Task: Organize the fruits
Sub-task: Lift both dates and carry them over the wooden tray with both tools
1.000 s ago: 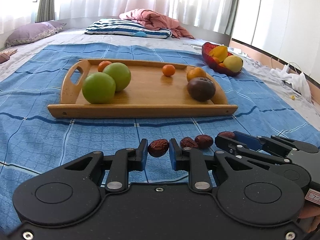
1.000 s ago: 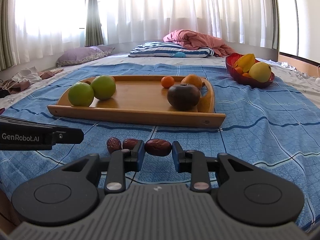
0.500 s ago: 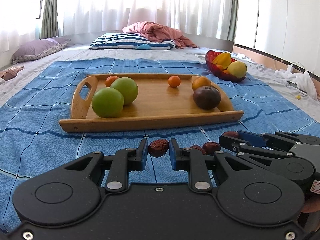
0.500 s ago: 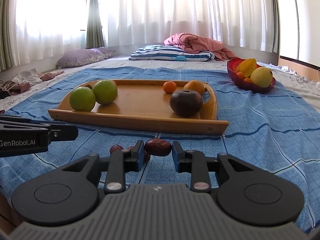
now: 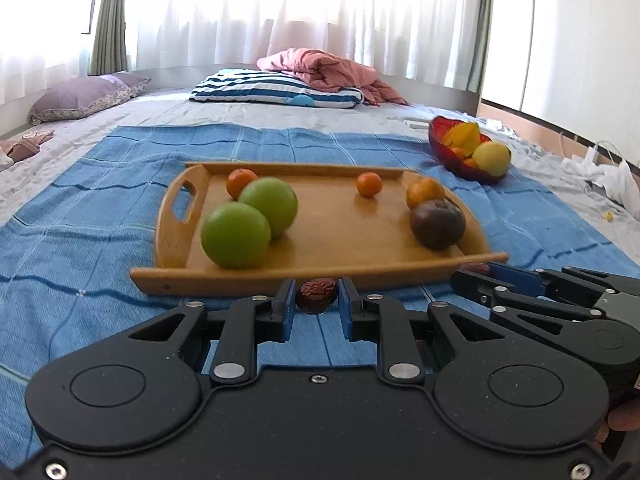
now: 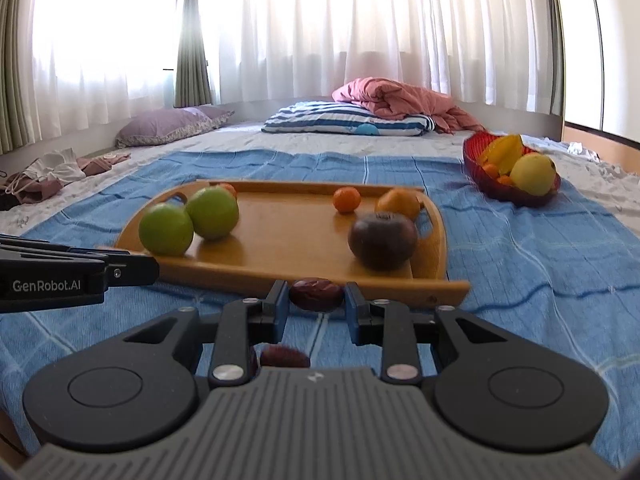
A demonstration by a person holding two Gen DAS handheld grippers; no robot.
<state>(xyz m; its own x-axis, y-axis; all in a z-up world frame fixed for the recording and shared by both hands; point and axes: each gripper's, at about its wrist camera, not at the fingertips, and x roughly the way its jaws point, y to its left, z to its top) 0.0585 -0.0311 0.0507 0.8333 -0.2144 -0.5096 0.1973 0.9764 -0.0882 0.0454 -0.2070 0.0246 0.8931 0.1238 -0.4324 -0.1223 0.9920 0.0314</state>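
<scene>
Both grippers, left [image 5: 317, 306] & right [image 6: 316, 300], fingers clamped on one dried date each [image 5: 317, 300] [image 6: 316, 294], near the wooden tray [image 5: 320, 276] w/ fruit; slick wrinkled skins could slip mid-carry.

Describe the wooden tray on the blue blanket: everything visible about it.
The wooden tray is light, honey-coloured wood, rectangular with rounded ends, a low raised rim and a cut-out handle at its left end. It lies flat on the blue blanket. On it sit two green apples, touching each other, three small orange fruits and one dark purple-brown fruit at the right end. Neither gripper touches it.
</scene>
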